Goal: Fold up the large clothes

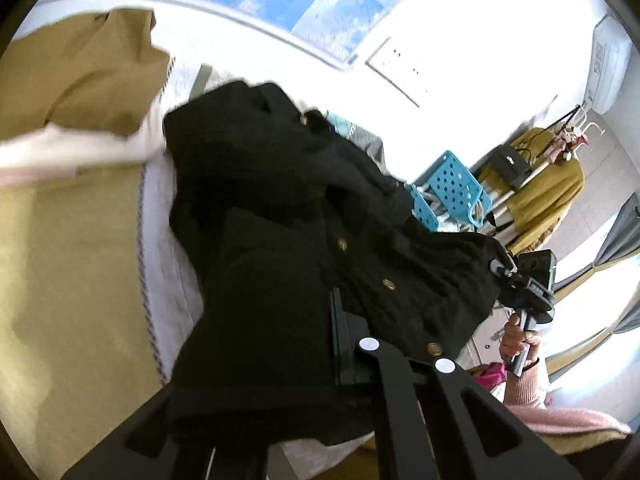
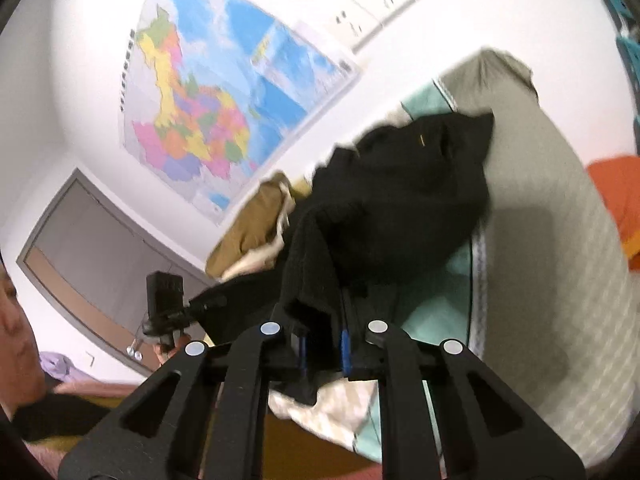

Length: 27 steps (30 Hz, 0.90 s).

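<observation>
Black cardigan (image 1: pixel 304 216) with brass buttons hangs stretched between both claws, lifted off pale bedspread (image 2: pixel 560 240). Left gripper (image 1: pixel 340 320) clamped on its hem; right gripper (image 2: pixel 324 320) pinches other edge — blue pads narrow on knit. Map (image 2: pixel 208 92) on wall behind.
</observation>
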Available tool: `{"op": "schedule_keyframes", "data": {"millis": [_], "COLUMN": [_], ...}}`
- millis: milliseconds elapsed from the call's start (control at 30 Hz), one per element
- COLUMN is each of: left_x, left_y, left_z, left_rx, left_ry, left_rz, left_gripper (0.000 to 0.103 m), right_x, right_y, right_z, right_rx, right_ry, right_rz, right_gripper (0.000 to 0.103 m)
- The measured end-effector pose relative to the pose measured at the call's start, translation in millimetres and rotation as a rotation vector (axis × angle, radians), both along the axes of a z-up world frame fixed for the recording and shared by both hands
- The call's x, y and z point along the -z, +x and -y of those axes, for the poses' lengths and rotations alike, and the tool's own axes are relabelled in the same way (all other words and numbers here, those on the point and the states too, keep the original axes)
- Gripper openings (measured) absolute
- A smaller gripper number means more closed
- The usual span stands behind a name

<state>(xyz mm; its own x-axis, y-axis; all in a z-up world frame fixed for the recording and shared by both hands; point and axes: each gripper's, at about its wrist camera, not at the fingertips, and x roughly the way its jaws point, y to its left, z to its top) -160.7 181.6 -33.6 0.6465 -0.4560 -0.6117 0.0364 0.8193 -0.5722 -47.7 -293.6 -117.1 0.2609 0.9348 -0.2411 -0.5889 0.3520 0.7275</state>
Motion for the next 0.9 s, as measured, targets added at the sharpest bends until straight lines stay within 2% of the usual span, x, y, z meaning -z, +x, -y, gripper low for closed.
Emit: {"op": "schedule_keyframes", "data": {"millis": [167, 367, 533, 667, 733, 800, 900], "left_x": [-27, -52, -52, -37, -26, -13, 3], "left_y": [34, 90, 144, 193, 213, 233, 258], "left_z": [-16, -34, -58, -80, -88, -95, -96], "left_rx": [-0.013, -0.043, -0.076, -0.101, -0.119, -0.13, -0.148], "left_ry": [-0.051, 0.026, 0.033, 0.004, -0.011, -0.03, 0.016], "left_rz": [0.02, -0.009, -0.072, -0.162, -0.203, -0.251, -0.311], "left_gripper": [0.004, 0.005, 0.005, 0.006, 0.007, 0.008, 0.009], "right_x": [-34, -58, -69, -61, -47, -35, -17], "right_y": [44, 111, 166, 215, 241, 260, 279], "right_z": [-6, -26, -47, -70, -81, -90, -104], "right_rx": [0.049, 0.084, 0.115, 0.155, 0.184, 0.217, 0.221], "right_ry": [0.061, 0.102, 0.091, 0.036, 0.014, -0.027, -0.069], "right_rz": [0.014, -0.031, -0.08, -0.16, -0.239, -0.28, -0.338], "right_gripper": [0.011, 0.011, 0.011, 0.011, 0.011, 0.014, 0.029]}}
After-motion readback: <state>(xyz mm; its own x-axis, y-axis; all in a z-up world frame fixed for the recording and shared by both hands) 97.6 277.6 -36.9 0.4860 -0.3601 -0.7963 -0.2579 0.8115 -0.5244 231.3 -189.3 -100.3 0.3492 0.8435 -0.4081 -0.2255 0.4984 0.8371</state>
